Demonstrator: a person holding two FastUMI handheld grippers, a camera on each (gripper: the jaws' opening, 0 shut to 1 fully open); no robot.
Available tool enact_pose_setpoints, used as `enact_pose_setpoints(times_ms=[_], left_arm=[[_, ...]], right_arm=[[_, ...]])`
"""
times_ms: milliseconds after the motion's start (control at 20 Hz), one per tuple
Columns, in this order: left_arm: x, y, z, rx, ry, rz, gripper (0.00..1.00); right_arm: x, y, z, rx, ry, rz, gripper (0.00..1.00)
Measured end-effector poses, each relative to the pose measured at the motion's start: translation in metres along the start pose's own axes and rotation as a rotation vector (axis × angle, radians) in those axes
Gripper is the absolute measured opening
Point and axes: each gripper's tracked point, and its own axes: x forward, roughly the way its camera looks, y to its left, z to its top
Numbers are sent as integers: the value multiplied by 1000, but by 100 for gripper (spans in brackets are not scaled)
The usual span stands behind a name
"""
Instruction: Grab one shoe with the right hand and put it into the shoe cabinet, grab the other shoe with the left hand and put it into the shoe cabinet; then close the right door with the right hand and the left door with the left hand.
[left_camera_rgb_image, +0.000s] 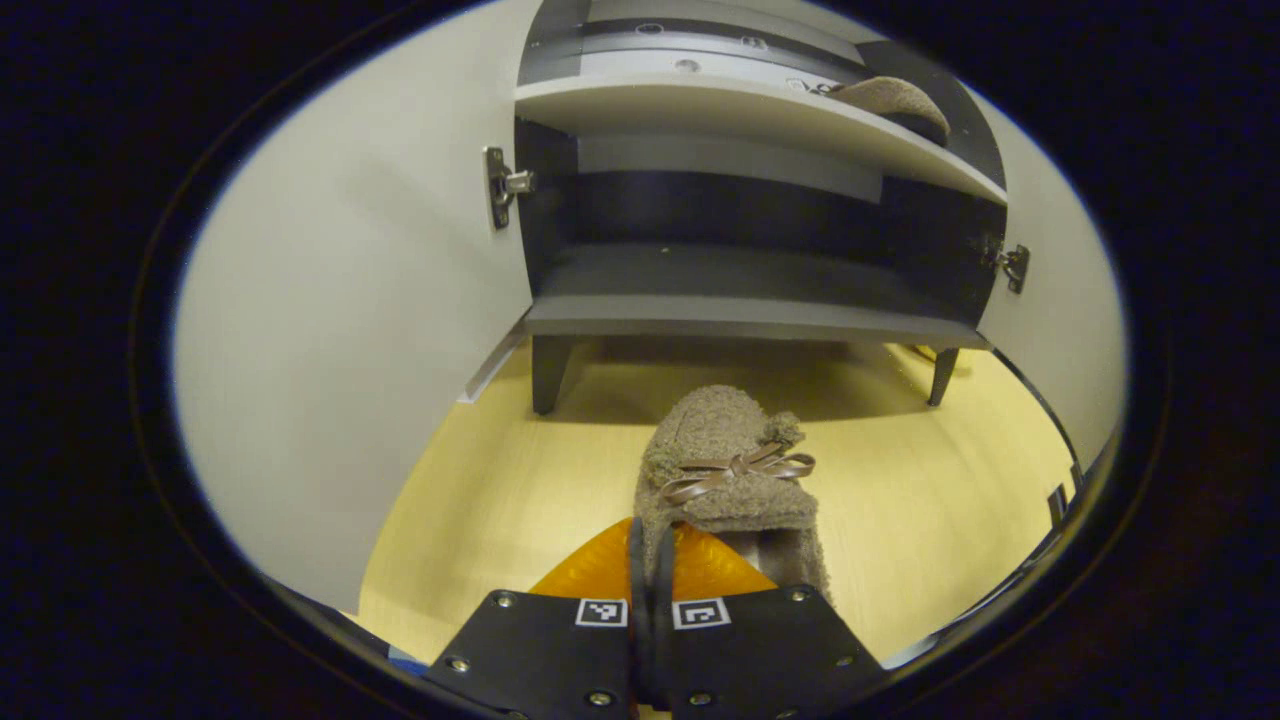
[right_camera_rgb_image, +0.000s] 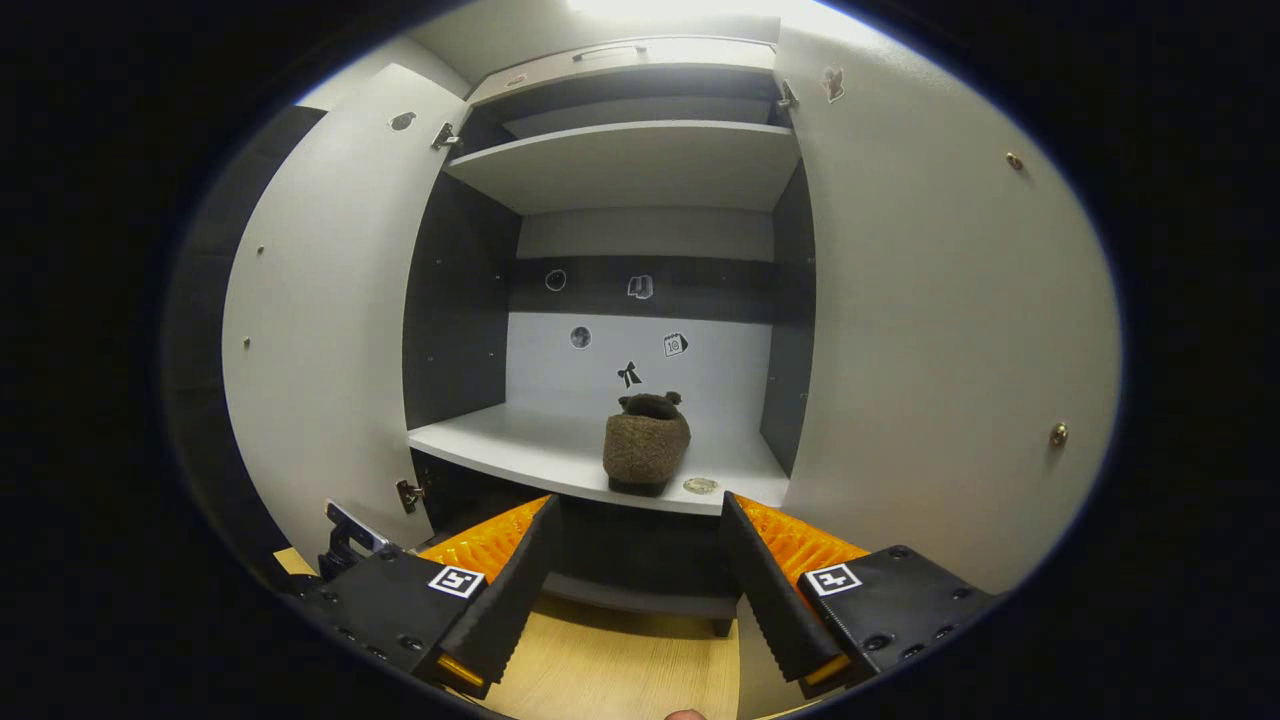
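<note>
Left tongs (left_camera_rgb_image: 648, 560) closed, fingers pressed together with no visible gap; whether they pinch the heel rim of the floor shoe (left_camera_rgb_image: 728, 470) I can't tell — the heel end runs under the fingertips and contact is hidden. Key relation: that shoe lies straight ahead of the left tongs, long axis along the tongs' own axis, heel toward the tongs, toe and bow toward the shoe cabinet (left_camera_rgb_image: 745, 318). It's on the floor (left_camera_rgb_image: 920, 500) in front of the cabinet's bottom edge, between the front legs, a bit right of the tongs' centre line.

Right tongs (right_camera_rgb_image: 640, 590) wide open, holding nothing, aimed at the cabinet interior. First shoe (right_camera_rgb_image: 646, 445) already sits on the middle shelf (right_camera_rgb_image: 500, 450), near its front edge, right of centre, heel toward the tongs, well apart from them.

Both doors open: left door (left_camera_rgb_image: 360, 330), right door (right_camera_rgb_image: 940, 330).

Judgement: left side is clearly nearer the remaining shoe; next is grip at heel, lift, push forward onto a shelf.
</note>
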Motion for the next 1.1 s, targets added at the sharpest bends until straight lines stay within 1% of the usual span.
enact_pose_setpoints(times_ms=[100, 150, 300, 350, 450, 650, 700, 750, 800, 850, 900, 1100], left_arm=[[-18, -5, 23, 16, -58, 0, 1], [-28, -8, 36, 21, -88, 2, 2], [-56, -18, 83, 22, -191, -7, 1], [-65, -23, 99, 19, -223, -13, 1], [-80, -27, 133, 5, -286, -23, 1], [-105, -31, 192, -52, -387, -46, 0], [-116, -31, 206, -63, -410, -54, 1], [-119, -32, 225, -62, -430, -62, 1], [-126, -32, 235, -62, -449, -66, 1], [-126, -32, 250, -59, -468, -68, 1], [-115, -34, 265, -55, -482, -65, 0], [-90, -26, 320, -72, -516, -48, 1]], right_arm=[[-4, -1, -2, 4, 0, 4, 100], [-6, -2, -5, 7, 5, 5, 97], [-13, -1, -13, 13, 21, 15, 97], [-15, -2, -16, 8, 25, 14, 100], [-20, -3, -21, -10, 27, 7, 100], [-34, 2, -34, -7, 43, 18, 100], [-37, 2, -37, -10, 51, 16, 97], [-39, 2, -39, -10, 55, 15, 100], [-41, 2, -41, -5, 58, 14, 100], [-42, 3, -42, 1, 60, 13, 100], [-44, 4, -42, 5, 59, 9, 100], [-53, 3, -44, 12, 59, -13, 100]])
